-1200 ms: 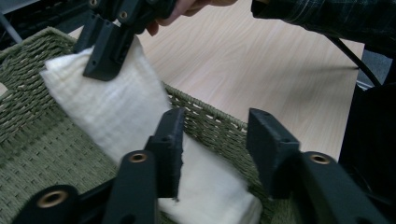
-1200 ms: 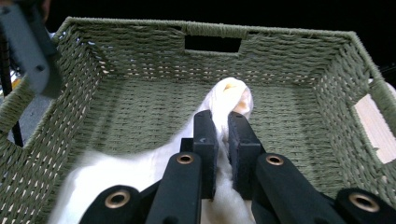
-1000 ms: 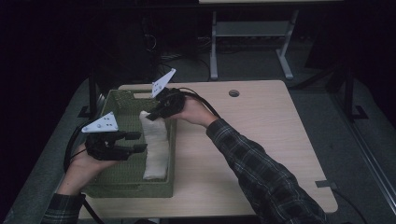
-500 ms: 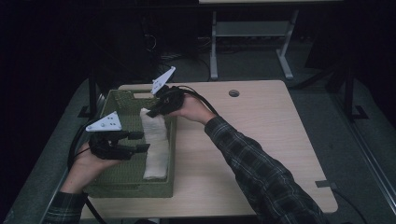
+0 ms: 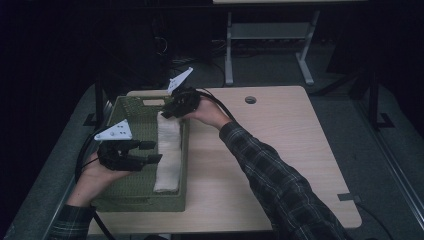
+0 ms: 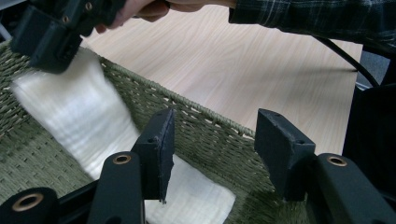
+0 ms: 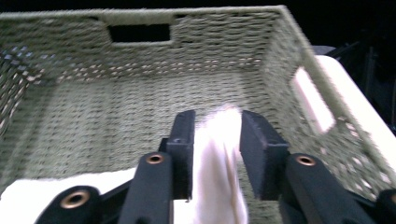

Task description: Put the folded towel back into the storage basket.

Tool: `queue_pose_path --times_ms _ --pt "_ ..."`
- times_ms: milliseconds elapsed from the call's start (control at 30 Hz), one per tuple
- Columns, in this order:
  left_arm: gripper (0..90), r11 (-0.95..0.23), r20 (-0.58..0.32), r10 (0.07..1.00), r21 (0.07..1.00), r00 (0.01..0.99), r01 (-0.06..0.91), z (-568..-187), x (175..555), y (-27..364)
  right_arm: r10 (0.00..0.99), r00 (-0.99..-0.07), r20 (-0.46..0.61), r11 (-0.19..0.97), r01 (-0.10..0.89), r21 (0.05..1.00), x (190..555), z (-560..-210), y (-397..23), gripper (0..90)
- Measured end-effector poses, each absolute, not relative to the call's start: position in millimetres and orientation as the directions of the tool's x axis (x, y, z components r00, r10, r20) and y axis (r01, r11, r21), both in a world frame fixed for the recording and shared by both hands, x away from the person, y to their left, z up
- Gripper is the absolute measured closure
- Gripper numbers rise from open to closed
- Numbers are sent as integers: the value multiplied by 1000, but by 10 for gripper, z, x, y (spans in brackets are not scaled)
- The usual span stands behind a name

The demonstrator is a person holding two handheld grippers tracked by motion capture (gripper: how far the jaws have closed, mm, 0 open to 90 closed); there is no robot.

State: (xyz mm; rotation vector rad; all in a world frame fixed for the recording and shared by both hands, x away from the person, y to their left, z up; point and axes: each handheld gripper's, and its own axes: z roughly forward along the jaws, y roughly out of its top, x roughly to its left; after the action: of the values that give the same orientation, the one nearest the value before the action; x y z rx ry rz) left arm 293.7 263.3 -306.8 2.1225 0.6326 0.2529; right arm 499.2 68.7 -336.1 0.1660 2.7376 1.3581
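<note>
White folded towel laid in the woven basket: right gripper jaws just eased apart, towel loosely between; left gripper held apart, empty. Looks released.

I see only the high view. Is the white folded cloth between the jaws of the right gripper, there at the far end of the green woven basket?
Observer: Yes. In the right gripper view the white folded cloth stands between the jaws of the right gripper, which have just been opening. Whether they press on it, I cannot tell.
Operator: And the left gripper, does it hold something?
Observer: No. In the left gripper view the left gripper has its jaws apart with nothing between them; beyond them is the side wall of the green woven basket.
</note>
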Motion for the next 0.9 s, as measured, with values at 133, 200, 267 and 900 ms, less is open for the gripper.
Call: queue_pose_path --times_ms 133,200,267,900 --pt "457 -483 -52 520 806 853 343 -3060 2958 2588 153 -988 -24 594 72 802 5020 -3305 581 578" --pt "443 -483 -54 518 805 854 344 -3050 2968 2538 159 -987 -37 589 64 806 5013 -3273 521 554" --pt "422 -478 -56 516 809 855 342 -3034 2980 2469 166 -986 -22 577 80 813 4988 -3230 439 532" --pt "342 -492 -63 451 815 890 307 -3040 3213 1558 223 -975 -9 556 120 822 4690 -3187 -610 472"
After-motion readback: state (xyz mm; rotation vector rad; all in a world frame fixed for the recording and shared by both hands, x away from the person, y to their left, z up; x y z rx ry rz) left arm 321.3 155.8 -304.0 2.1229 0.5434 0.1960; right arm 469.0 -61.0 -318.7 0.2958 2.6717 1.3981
